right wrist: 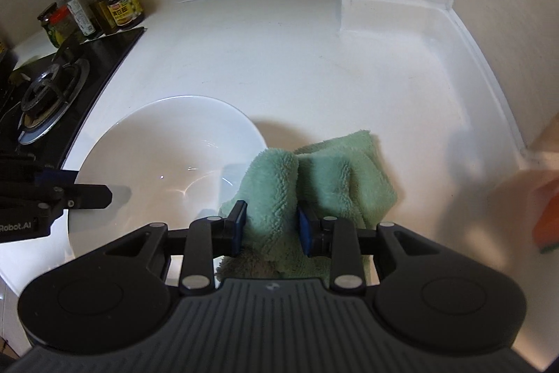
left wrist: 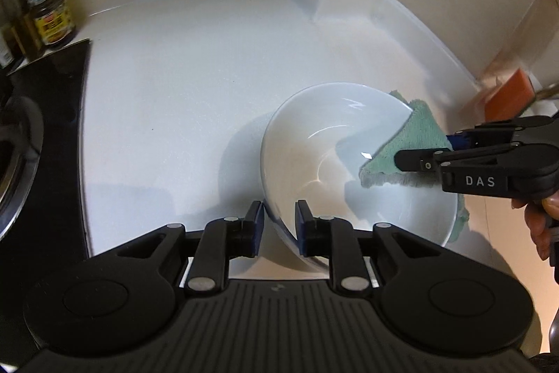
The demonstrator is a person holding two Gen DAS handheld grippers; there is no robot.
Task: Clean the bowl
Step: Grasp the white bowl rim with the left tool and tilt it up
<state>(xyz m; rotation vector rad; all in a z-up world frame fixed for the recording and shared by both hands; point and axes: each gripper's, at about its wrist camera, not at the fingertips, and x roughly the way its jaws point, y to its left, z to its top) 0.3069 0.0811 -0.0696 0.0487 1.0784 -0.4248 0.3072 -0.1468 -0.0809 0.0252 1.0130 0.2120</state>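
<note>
Two grippers on one white bowl (left wrist: 349, 163) — left gripper (left wrist: 278, 226) pinches its near rim, tilting it on the white counter (left wrist: 209, 58). Right gripper (right wrist: 269, 226) is clamped on the green cloth (right wrist: 314, 173), draped over the bowl's right edge — open counter beyond, stove (right wrist: 52, 93) left.

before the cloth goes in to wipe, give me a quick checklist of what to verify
1. Left gripper clamped on white bowl rim: ok.
2. Right gripper holding green cloth: ok, bunched between the jaws.
3. Bowl tilted open toward the cloth: ok.
4. Cloth touching the inner wall: cannot tell; it overlaps the rim.
5. Counter around the bowl free of obstacles: ok.
6. Dirt inside the bowl: cannot tell.
</note>
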